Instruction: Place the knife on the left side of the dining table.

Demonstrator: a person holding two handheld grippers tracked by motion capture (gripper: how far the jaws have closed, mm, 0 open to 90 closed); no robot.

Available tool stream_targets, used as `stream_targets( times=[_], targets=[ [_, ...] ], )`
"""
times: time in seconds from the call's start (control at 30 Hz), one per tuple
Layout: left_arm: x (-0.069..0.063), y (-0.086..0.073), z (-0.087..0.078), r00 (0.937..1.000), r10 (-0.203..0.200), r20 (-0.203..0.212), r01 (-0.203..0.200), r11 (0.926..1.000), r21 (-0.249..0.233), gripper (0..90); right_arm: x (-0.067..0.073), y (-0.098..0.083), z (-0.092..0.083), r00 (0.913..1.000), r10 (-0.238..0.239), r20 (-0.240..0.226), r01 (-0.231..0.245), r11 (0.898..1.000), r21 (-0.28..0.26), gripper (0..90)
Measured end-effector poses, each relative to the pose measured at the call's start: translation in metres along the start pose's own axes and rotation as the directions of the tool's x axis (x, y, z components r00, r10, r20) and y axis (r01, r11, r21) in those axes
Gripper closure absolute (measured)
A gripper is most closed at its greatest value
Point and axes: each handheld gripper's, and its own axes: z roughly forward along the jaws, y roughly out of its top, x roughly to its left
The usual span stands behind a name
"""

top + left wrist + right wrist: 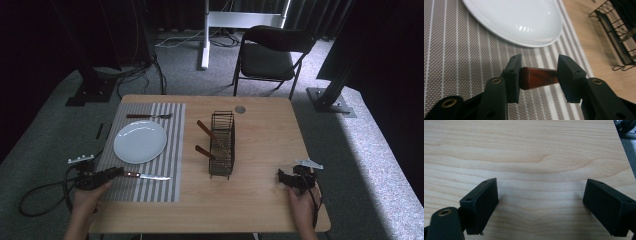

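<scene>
Gripping the knife (537, 78) handle, left gripper (537, 78) rests on placemat (461, 57).

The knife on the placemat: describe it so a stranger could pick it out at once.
Start at the striped placemat on the wooden table's left half, then find the white plate. The knife lies just on the near side of it, its reddish wooden handle between the left gripper's jaws. The fork lies beyond the plate, untouched.
</scene>
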Motion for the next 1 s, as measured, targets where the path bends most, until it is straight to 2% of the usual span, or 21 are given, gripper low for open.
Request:
stream_targets(
  times=[0.1,0.27,0.47,0.63,0.77,0.83,1.0],
  targets=[
    [0.004,-0.002,0.005,0.9999,-0.01,-0.008,0.01,0.9999,0.003,52.4,0.0,0.0,0.0,1.0,0.0,0.0,0.0,1.0,0.0,12.2],
    [0.008,-0.007,0.016,0.9982,-0.011,-0.058,0.012,0.9998,0.018,43.8,0.0,0.0,0.0,1.0,0.0,0.0,0.0,1.0,0.0,12.2],
    [0.006,-0.011,0.023,0.9902,0.026,-0.137,-0.022,0.9993,0.029,40.3,0.0,0.0,0.0,1.0,0.0,0.0,0.0,1.0,0.0,12.2],
    [0.007,-0.012,0.027,0.9893,0.026,-0.144,-0.022,0.9994,0.027,39.1,0.0,0.0,0.0,1.0,0.0,0.0,0.0,1.0,0.0,12.2],
    [0.005,-0.014,0.03,0.9844,0.042,-0.171,-0.04,0.999,0.019,37.2,0.0,0.0,0.0,1.0,0.0,0.0,0.0,1.0,0.0,12.2],
    [0.004,-0.014,0.032,0.9847,0.046,-0.168,-0.043,0.9989,0.018,34.0,0.0,0.0,0.0,1.0,0.0,0.0,0.0,1.0,0.0,12.2],
    [0.0,-0.014,0.032,0.9771,0.067,-0.202,-0.069,0.9976,-0.001,25.0,0.0,0.0,0.0,1.0,0.0,0.0,0.0,1.0,0.0,12.3]
  ],
)
